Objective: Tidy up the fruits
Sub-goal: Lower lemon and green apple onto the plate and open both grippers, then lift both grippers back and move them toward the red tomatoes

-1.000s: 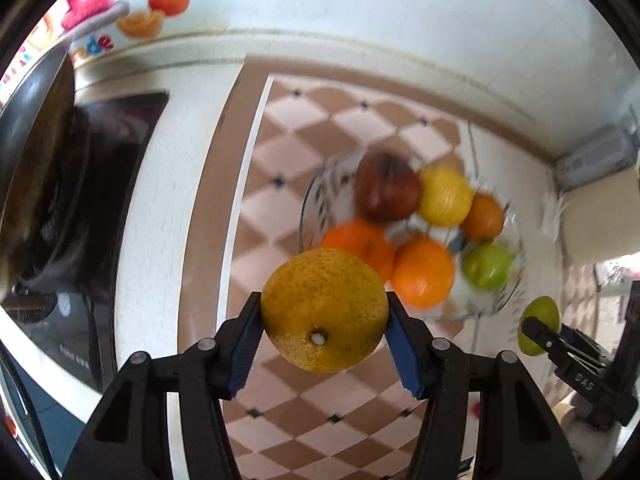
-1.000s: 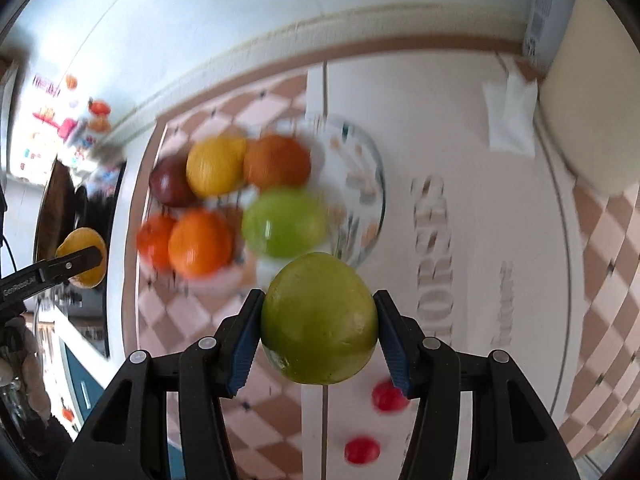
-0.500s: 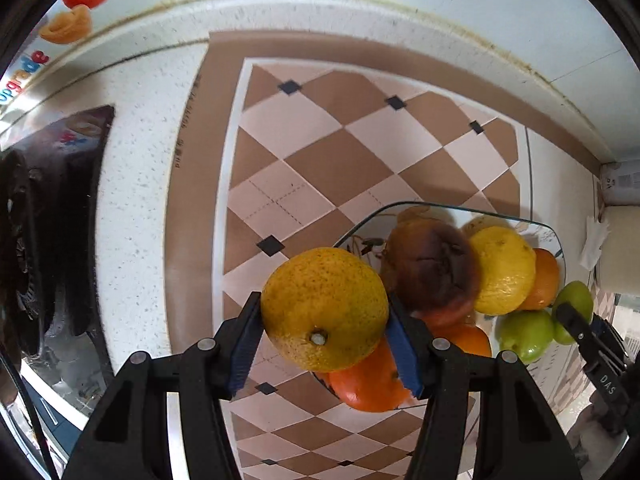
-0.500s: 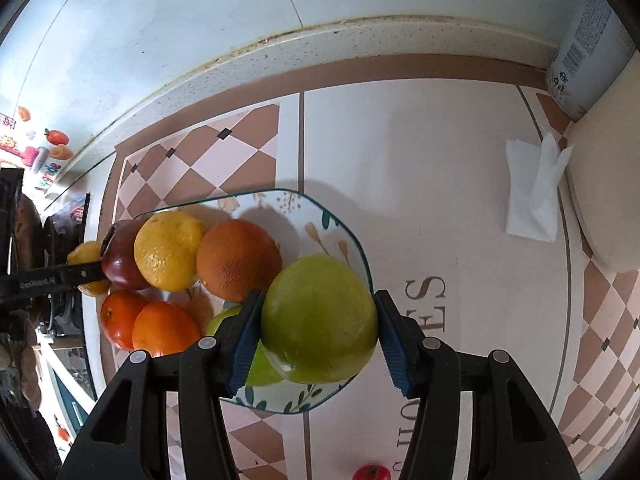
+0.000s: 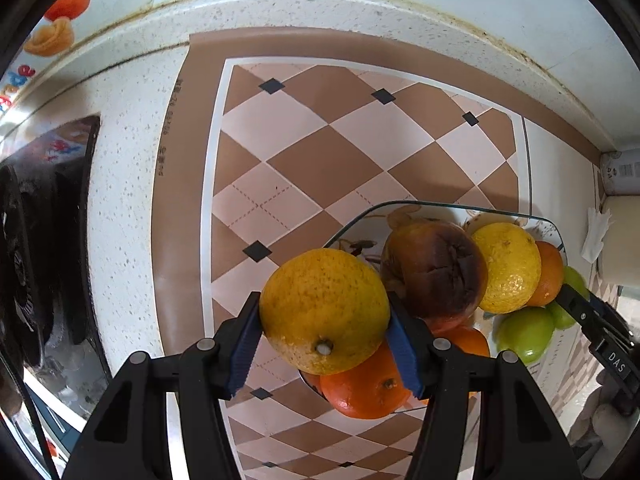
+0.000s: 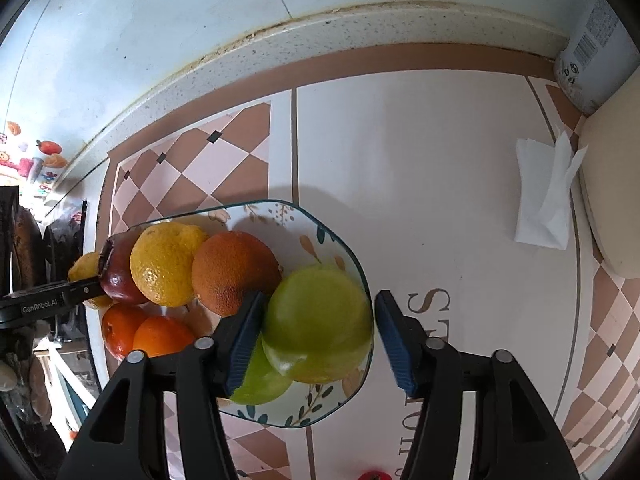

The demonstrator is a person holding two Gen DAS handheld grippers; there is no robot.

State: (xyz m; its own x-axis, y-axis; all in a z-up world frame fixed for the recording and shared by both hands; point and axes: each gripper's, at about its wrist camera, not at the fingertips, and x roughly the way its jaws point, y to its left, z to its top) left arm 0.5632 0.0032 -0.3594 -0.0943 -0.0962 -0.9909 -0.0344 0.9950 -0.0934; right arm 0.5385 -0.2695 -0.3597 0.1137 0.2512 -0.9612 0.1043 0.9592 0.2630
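The right gripper [image 6: 318,330] has just been opening its jaws: a gap shows beside the green apple [image 6: 318,322] between them, which sits over the lower right rim of the glass plate [image 6: 352,252], so it is released. The left gripper [image 5: 324,340] clenches a yellow orange [image 5: 324,310] at the plate's left edge, lower centre of frame; the pile lies to its right, so that fruit still has to travel rightward.

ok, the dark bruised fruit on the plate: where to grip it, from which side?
Take the dark fruit across its widest middle, from straight above. It sits on top of the pile, its crown clear, but the yellow citrus presses one flank, so set the gripper pads on the two free sides. Squeeze lightly: the skin looks cracked.
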